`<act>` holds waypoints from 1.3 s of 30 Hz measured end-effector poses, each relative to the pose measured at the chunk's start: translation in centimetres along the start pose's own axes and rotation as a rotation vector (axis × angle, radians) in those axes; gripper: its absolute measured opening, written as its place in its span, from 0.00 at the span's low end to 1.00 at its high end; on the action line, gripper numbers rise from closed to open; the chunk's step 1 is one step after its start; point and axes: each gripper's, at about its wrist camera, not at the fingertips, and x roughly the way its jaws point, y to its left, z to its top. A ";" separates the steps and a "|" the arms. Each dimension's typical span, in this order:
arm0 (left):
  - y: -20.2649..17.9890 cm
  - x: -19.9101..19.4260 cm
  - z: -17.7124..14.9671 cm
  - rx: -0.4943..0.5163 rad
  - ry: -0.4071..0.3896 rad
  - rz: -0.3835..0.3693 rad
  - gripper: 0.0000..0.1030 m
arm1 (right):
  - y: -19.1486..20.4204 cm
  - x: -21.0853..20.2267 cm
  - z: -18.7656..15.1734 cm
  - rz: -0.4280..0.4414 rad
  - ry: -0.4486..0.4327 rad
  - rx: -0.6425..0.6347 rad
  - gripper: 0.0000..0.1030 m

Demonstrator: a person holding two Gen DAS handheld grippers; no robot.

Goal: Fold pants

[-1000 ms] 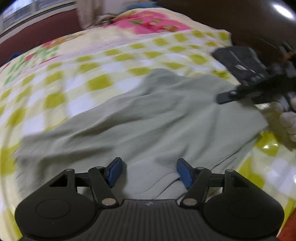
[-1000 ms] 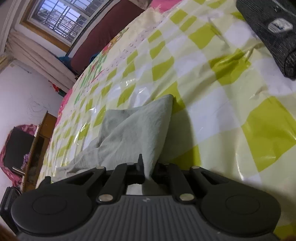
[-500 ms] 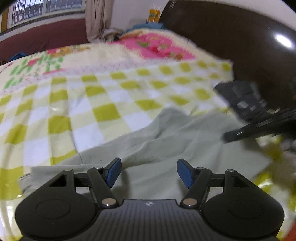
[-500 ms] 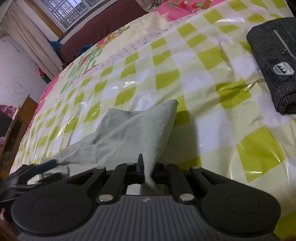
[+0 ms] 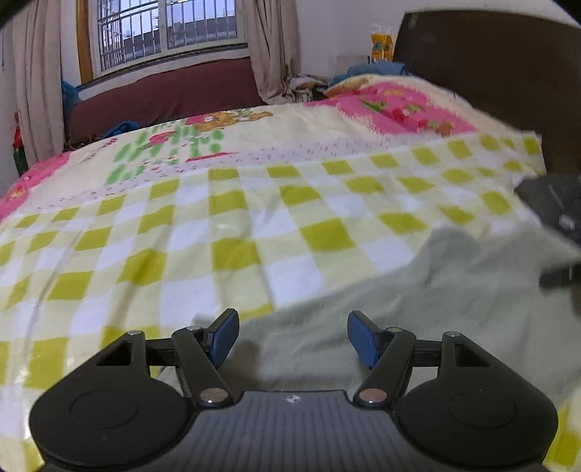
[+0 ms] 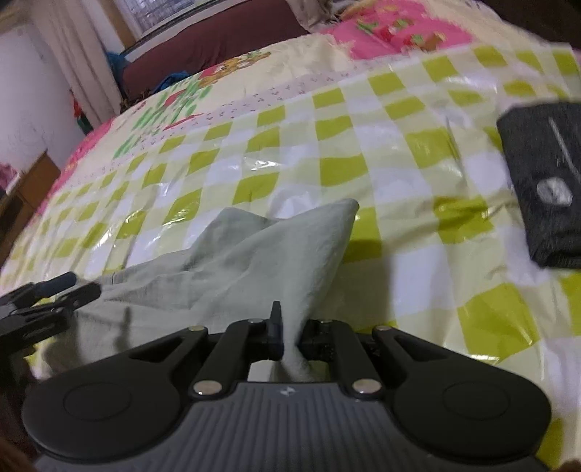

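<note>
Right gripper pinches the pants; left gripper, fingers spread over the pants' near edge, should close on all layers before lifting together.

Ahead of the left hand-held gripper we see a bed under a yellow-green checked cover, with a pink floral blanket farther on. Beyond it we find a barred window showing daylight, beige curtains, and a maroon sofa. To the right we see a dark headboard.
</note>
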 end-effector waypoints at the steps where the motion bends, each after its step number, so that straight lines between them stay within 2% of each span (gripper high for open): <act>1: 0.0 -0.7 -0.7 0.019 0.009 0.011 0.77 | 0.7 -0.2 0.1 0.003 -0.001 -0.015 0.07; 5: 0.7 -3.3 -3.5 0.032 0.055 0.031 0.77 | 6.0 -0.4 0.3 0.017 -0.009 -0.132 0.07; 10: 3.1 -6.7 -5.9 -0.036 0.068 0.089 0.78 | 14.7 2.1 -0.6 0.060 0.006 -0.292 0.07; 13: 5.0 -8.2 -6.5 -0.110 0.046 0.096 0.78 | 19.2 4.1 -1.3 0.105 0.038 -0.330 0.07; 16: 6.1 -8.9 -7.1 -0.135 0.027 0.109 0.79 | 23.1 4.8 -1.9 0.138 0.040 -0.374 0.07; 19: 7.1 -9.0 -7.7 -0.175 0.022 0.086 0.79 | 26.1 5.4 -2.9 0.117 0.047 -0.462 0.07; 21: 7.7 -9.2 -7.9 -0.210 0.012 0.072 0.79 | 27.2 6.4 -3.6 0.096 0.081 -0.485 0.08; 25: 8.6 -9.5 -8.4 -0.257 0.003 0.050 0.79 | 27.5 7.8 -4.3 0.105 0.110 -0.447 0.08; 30: 8.6 -9.8 -8.7 -0.254 -0.002 0.049 0.79 | 27.9 7.7 -3.8 0.112 0.080 -0.391 0.07; 33: 8.5 -10.0 -8.7 -0.246 -0.005 0.049 0.79 | 26.9 7.2 -2.5 0.128 0.048 -0.297 0.07; 37: 8.3 -10.0 -8.7 -0.238 -0.009 0.044 0.79 | 25.9 6.9 -1.0 0.106 -0.006 -0.191 0.07; 39: 8.3 -10.0 -8.7 -0.238 -0.012 0.042 0.79 | 26.2 7.6 -0.8 0.111 0.011 -0.147 0.07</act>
